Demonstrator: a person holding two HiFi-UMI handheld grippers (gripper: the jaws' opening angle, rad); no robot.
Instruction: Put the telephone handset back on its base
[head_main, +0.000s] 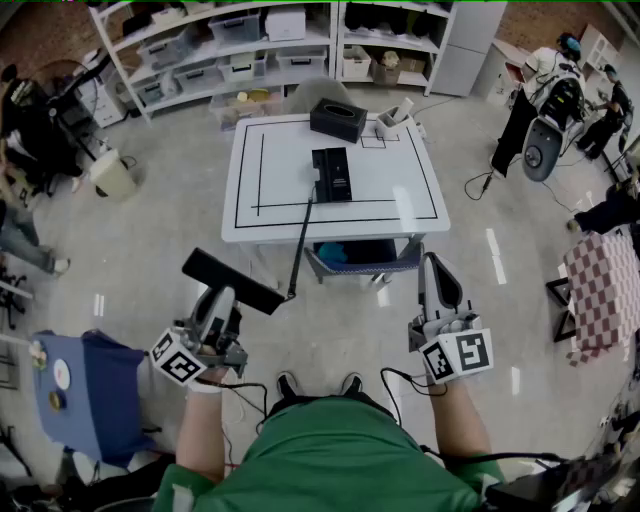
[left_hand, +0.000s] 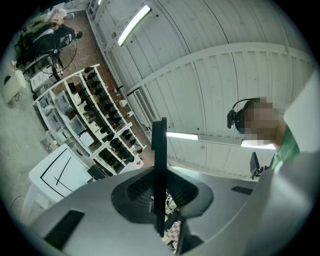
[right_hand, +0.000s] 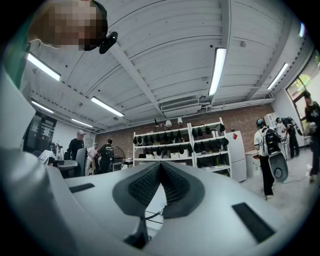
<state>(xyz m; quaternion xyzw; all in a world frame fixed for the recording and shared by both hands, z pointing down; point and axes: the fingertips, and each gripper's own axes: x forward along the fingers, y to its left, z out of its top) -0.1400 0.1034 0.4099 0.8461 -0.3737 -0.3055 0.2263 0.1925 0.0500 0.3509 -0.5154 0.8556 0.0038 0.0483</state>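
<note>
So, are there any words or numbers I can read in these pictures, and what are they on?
No text can be read anywhere.
Marker cubes: black-and-white square patterns, no letters.
Shelf boxes: labels too small to read.
Telephone base: any print is too small to read.
White cabinet: a red sticker, too small to read.

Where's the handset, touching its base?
Apart. Head view shows the handset in the left gripper, well off the table where the base sits; only the cord joins them.
</note>
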